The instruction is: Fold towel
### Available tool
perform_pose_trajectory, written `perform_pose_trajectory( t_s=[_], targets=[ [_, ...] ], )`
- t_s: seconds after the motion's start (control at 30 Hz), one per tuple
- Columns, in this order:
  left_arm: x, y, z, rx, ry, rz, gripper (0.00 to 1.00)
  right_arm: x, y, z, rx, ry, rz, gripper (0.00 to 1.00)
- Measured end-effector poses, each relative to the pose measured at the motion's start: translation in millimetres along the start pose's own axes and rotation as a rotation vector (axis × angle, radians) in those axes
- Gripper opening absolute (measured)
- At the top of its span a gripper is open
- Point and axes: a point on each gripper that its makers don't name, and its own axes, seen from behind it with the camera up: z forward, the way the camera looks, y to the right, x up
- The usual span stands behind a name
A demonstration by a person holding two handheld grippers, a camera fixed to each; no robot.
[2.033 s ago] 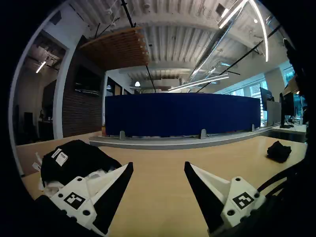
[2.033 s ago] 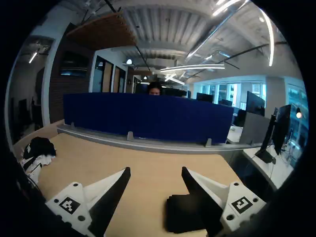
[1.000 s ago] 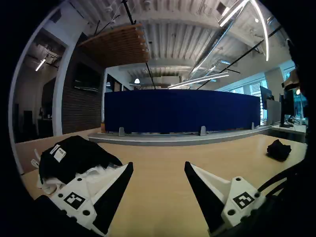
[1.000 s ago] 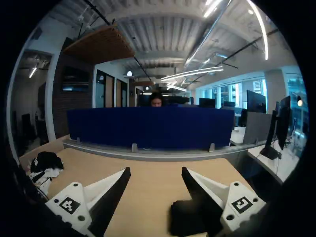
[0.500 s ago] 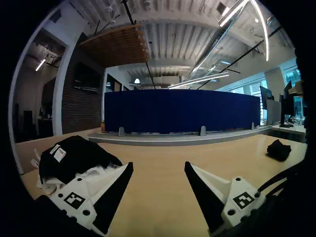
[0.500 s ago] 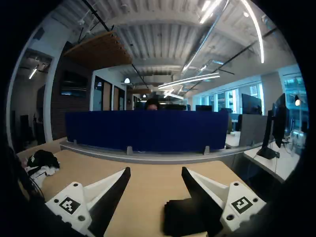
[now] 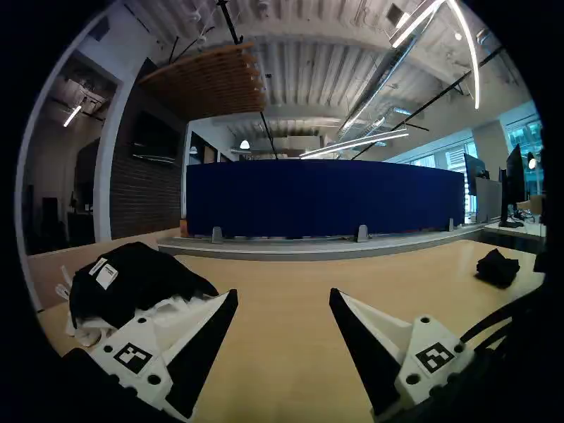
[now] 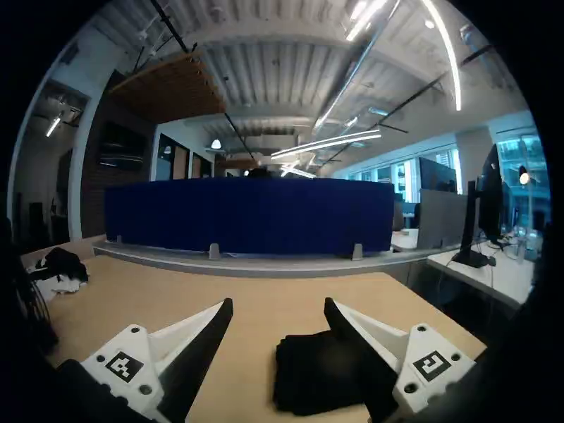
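Folded black towel: a compact, roughly square stack with soft layered edges, lying flat on the light wood bench near its right-hand end. In the right gripper view it sits low in the gap of the right gripper, close against the right-hand finger, which hides the towel's right edge. Right jaws: wide apart, nothing clamped. The left finger is clear of the cloth; contact between the right finger and the towel cannot be judged from this angle. Left gripper: jaws wide apart, holding nothing, with bare bench between the fingers. Just behind its left finger lies a pile of black and white cloth, rumpled, black on top with white showing at the lower edge and a small white tag. The same pile appears far off at the bench's left end in the right gripper view. A small dark bundle sits near the bench's right end in the left gripper view, probably the folded towel. A blue partition runs along the far edge of the bench.
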Motion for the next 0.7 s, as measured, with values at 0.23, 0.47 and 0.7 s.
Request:
perform_pose_trajectory(
  t_s=[0.23,0.47,0.7],
  targets=[
    [0,0.1,-0.1,0.000,0.000,0.000,0.97,-42,0,10.4,-0.019,-0.026,0.026,1.00],
    [0,0.7,0.2,0.000,0.000,0.000,0.97,-62,2,15.4,-0.035,-0.035,0.034,1.00],
    [0,0.2,0.6,0.000,0.000,0.000,0.97,-71,-2,20.3,-0.023,-0.039,0.069,1.00]
  ],
)
